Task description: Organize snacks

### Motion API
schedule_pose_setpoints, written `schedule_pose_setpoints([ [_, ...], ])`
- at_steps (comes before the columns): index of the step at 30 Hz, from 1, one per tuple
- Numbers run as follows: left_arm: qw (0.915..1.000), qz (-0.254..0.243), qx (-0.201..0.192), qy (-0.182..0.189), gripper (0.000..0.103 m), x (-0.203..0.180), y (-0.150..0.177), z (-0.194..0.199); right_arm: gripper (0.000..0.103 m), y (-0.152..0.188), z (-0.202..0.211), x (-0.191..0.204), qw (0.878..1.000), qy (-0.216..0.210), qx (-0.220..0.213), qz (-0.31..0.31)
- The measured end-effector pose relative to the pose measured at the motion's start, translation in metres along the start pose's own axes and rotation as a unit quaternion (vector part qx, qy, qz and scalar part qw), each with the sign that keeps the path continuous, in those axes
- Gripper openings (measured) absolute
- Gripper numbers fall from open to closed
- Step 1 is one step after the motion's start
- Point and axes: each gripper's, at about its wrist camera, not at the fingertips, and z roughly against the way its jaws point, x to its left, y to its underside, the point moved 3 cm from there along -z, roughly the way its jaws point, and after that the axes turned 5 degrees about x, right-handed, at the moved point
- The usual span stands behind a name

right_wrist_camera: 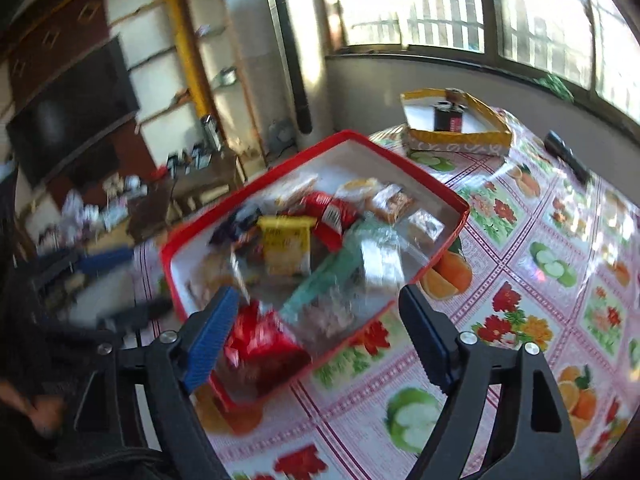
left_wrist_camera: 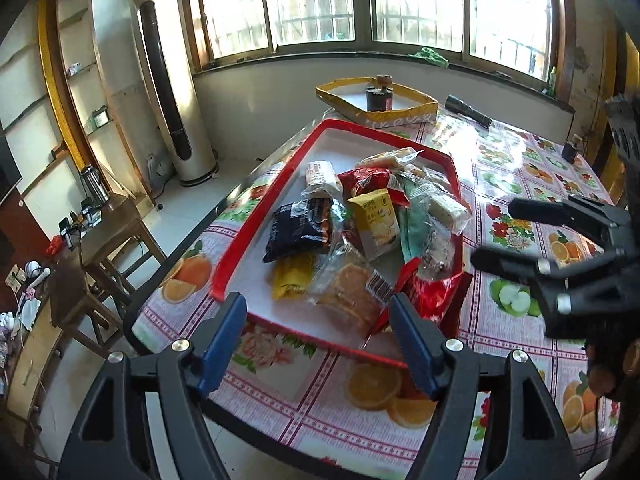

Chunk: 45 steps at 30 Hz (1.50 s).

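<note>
Our left gripper (left_wrist_camera: 318, 340) hangs over the near edge of the red tray (left_wrist_camera: 256, 216), jaws spread wide with nothing between the blue pads. Our right gripper (right_wrist_camera: 320, 338) is likewise spread and empty, poised above the tray's near corner; from the left wrist camera it shows to the right of the tray, over the flowered tablecloth (right_wrist_camera: 500, 320).

We judge the main risk to be the heap itself. The snacks (left_wrist_camera: 360, 232) lie piled across one another in the tray, many in slick clear wrappers, so pads closing on the pile could pinch two packs at once or catch only a loose wrapper edge that slips free. The red packet (left_wrist_camera: 430, 296) leans on the tray's near rim and might tip out if nudged. With both grippers crowding the same end of the tray, they could knock each other.

The snacks are small sealed packs: yellow, black, red, teal and clear-wrapped cakes, all inside the tray.
</note>
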Motion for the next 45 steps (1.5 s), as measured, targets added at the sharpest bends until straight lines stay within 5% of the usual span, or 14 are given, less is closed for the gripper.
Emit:
schedule_pose_setpoints([
  [3,1.0000,0.001,0.003,-0.005,0.081,0.005,0.007,0.003,0.089,0.015,0.002,0.014,0.999,0.009,0.010,0.051],
  [15,0.9997,-0.001,0.000,-0.024,0.081,0.020,0.033,0.019,0.093,0.051,0.001,0.050,0.985,0.044,0.037,0.164],
  [45,0.9989,0.014,-0.040,-0.018,0.081,0.034,0.036,0.045,0.094,0.050,0.005,0.065,0.985,0.018,0.034,0.166],
])
